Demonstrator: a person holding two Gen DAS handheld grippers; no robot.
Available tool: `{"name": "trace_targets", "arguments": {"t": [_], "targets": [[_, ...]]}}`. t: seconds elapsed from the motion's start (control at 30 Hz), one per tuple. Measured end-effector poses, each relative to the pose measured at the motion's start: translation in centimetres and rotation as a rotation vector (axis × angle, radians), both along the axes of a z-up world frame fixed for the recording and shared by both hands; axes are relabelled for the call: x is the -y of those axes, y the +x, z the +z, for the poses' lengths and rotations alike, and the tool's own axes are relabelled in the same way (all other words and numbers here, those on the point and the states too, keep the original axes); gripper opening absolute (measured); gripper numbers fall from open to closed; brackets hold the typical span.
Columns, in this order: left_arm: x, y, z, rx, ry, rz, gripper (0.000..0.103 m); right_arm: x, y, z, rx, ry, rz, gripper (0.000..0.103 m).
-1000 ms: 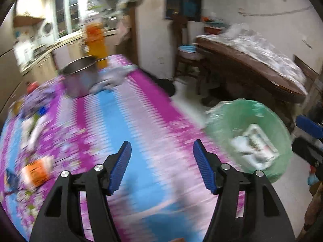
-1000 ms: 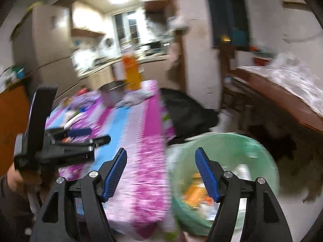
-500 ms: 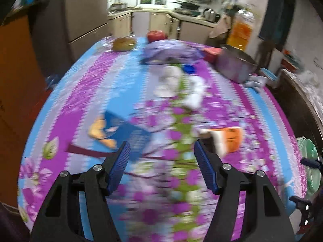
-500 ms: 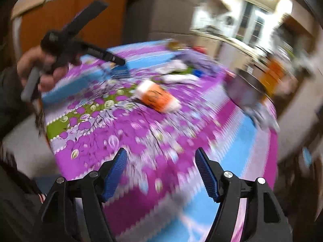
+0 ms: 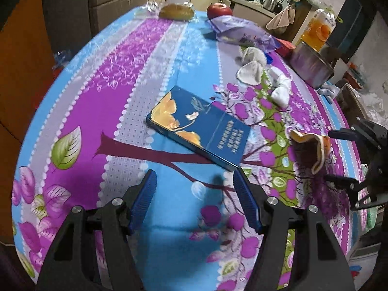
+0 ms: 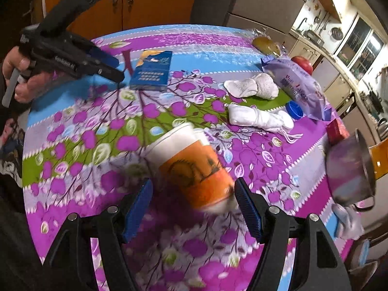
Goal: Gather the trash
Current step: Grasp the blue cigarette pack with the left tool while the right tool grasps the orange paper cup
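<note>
Left gripper jaws apart, nothing between them, tilted down over the bench with its purple, blue and green floral cloth. Just ahead of its fingertips a flat blue box with orange flowers lies on the cloth, near corner close to the right-hand finger, not touching as far as can be seen. In the right wrist view the hand holding that gripper sits at the left edge, blue box just past its tips. Moving right: crushed paper cup, white and orange, on its side, open mouth toward the far left, base toward the right gripper. Right gripper jaws wide apart; cup base sits between the fingertips, right-hand finger very close to it, contact unclear because of blur, no squeeze visible. Behind the cup, crumpled white tissues and a twisted white wad, a blue bottle cap beside it. Further right a purple plastic snack bag, a red apple behind it, a bread roll in wrap at the far edge. At the right edge a steel pot, a red packet by it. Left wrist view also shows an orange drink bottle behind the pot.
</note>
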State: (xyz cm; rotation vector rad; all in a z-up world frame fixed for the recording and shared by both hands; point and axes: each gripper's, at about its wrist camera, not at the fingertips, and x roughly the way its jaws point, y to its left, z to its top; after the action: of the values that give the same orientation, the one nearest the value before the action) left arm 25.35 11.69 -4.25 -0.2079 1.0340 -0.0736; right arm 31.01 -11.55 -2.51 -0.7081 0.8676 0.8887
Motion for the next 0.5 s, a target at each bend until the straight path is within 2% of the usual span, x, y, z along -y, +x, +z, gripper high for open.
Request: {"name": "trace_targets", "arguments": {"t": [0.17, 0.23, 0.37, 0.5], "targets": [[-0.5, 2.2, 0.1, -0.001, -0.011, -0.003, 0.065, -0.6, 1.5, -0.9, -0.057, 0.04, -0.015, 0.066], [-0.5, 3.4, 0.1, -0.001, -0.005, -0.007, 0.065, -0.6, 1.6, -1.2, -0.081, 0.053, -0.031, 0.056], [0.1, 6.7, 0.2, -0.003, 0.044, -0.035, 0.066, -0.4, 1.4, -1.3, -0.139, 0.117, -0.069, 0.041], [2.2, 10.2, 0.4, 0.015, 0.12, -0.107, 0.071, -0.2, 0.3, -1.3, -0.22, 0.198, -0.08, 0.038]]}}
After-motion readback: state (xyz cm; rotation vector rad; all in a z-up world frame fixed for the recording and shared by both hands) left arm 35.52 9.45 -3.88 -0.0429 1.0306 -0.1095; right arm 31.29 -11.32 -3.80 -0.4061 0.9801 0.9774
